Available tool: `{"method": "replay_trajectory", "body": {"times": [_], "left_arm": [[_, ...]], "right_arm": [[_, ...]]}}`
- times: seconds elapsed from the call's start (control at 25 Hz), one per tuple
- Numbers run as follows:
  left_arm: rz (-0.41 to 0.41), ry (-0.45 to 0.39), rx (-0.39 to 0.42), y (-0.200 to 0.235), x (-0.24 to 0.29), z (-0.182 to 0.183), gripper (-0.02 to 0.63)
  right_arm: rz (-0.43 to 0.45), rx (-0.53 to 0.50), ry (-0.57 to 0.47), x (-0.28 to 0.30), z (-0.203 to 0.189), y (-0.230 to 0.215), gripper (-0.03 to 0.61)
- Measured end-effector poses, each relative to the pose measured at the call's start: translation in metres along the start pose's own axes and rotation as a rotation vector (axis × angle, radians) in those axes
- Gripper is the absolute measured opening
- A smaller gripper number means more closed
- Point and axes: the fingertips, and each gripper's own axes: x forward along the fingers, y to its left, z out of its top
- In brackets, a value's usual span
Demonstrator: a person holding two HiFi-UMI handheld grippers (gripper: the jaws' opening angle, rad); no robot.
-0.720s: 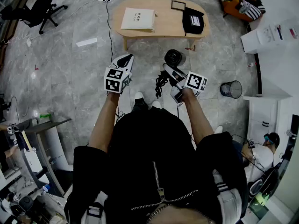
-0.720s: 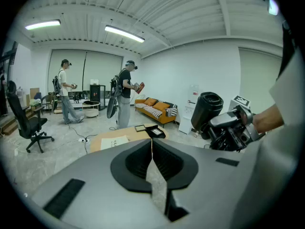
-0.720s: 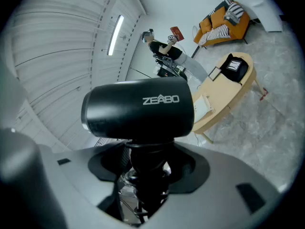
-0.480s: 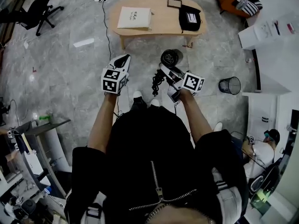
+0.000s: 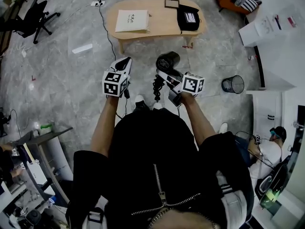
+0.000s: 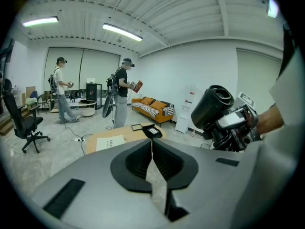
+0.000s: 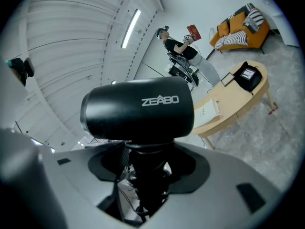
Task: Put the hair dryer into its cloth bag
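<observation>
Looking down in the head view: open stone floor [image 5: 66, 80] on every side, low oval counter [image 5: 159, 25] well ahead, wire bin [image 5: 233, 84] off to the right with contents too small to tell. On the counter, a flat white bag [image 5: 132, 20] at left, a black pouch [image 5: 189, 19] at right and a small frame [image 5: 171, 3] near the far edge, each apart. Left gripper [image 5: 125, 61] clenched and empty. Right gripper [image 5: 166, 74] grasping the hair dryer [image 5: 167, 62] by its handle, in the air short of the counter's near edge, coiled cord [image 5: 156, 86] hanging beneath.

Turning to the left gripper view: gripper [image 6: 151, 144] pressed tight together, hair dryer [image 6: 214, 104] raised at right, counter [image 6: 95, 144] beyond, open floor out to an office chair [image 6: 21, 123] and an orange sofa [image 6: 152, 106].

Turning to the right gripper view: gripper [image 7: 145, 161] clamped around the dryer's handle, barrel [image 7: 138, 109] lying crosswise above, counter's rounded end [image 7: 238, 104] well beyond.
</observation>
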Motion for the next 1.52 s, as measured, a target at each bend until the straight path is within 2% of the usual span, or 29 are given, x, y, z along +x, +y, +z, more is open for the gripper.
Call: {"method": "replay_trajectory", "body": {"times": [0.64, 1.2, 1.52], "left_arm": [[-0.045, 0.007, 0.026, 0.005, 0.012, 0.007, 0.015], [-0.084, 0.031, 0.025, 0.046, 0.024, 0.004, 0.015], [-0.113, 0.049, 0.015, 0.048, 0.033, -0.005, 0.015]], "right_arm": [[-0.037, -0.01, -0.013, 0.005, 0.007, -0.006, 0.25], [-0.06, 0.009, -0.016, 0.047, 0.013, -0.009, 0.25], [-0.079, 0.035, -0.03, 0.053, 0.007, -0.016, 0.25]]}}
